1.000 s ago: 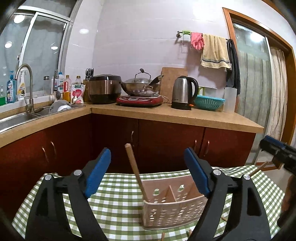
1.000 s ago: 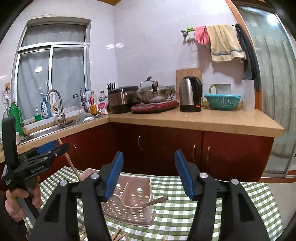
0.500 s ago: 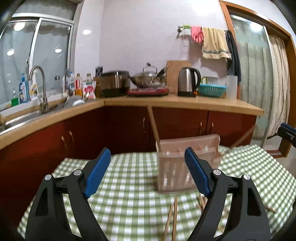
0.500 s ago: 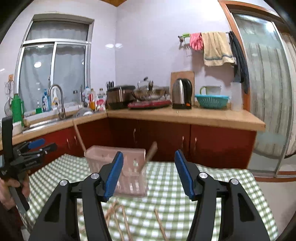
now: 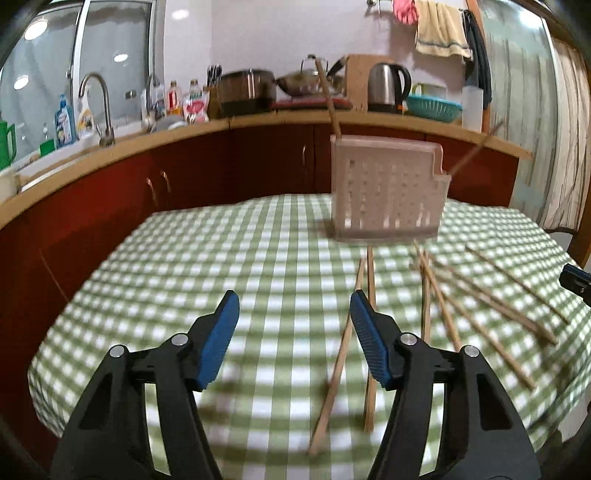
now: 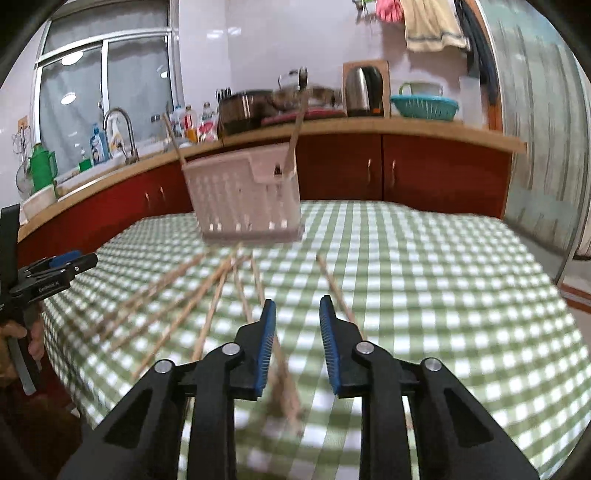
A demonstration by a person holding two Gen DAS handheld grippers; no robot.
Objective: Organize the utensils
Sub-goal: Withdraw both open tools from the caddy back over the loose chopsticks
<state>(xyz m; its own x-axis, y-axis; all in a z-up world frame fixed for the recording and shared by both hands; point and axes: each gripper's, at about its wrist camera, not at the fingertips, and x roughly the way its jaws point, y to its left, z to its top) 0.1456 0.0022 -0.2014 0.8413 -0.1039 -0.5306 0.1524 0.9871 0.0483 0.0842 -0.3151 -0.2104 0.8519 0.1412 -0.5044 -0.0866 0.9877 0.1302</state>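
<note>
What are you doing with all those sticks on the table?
A person is tidying chopsticks with a hand-held gripper in each hand. Two chopsticks already stand in the pink basket on the checkered table. Many loose chopsticks lie scattered in front of the basket. The left hand-held gripper and the right hand-held gripper are both open and hold nothing, hovering over the sticks.

Kitchen interior, artificial light. Green-and-white checked tablecloth (image 5: 258, 266) covers the table in the foreground. Dark red wooden base cabinets (image 5: 266, 162) under a tan L-shaped countertop (image 5: 258, 119) run from 9 to 2 o'clock. Aluminium-framed window (image 6: 107, 85) at 10 o'clock reflects ceiling lamps. Pale tiled wall (image 5: 288, 33) at 12 o'clock.
</note>
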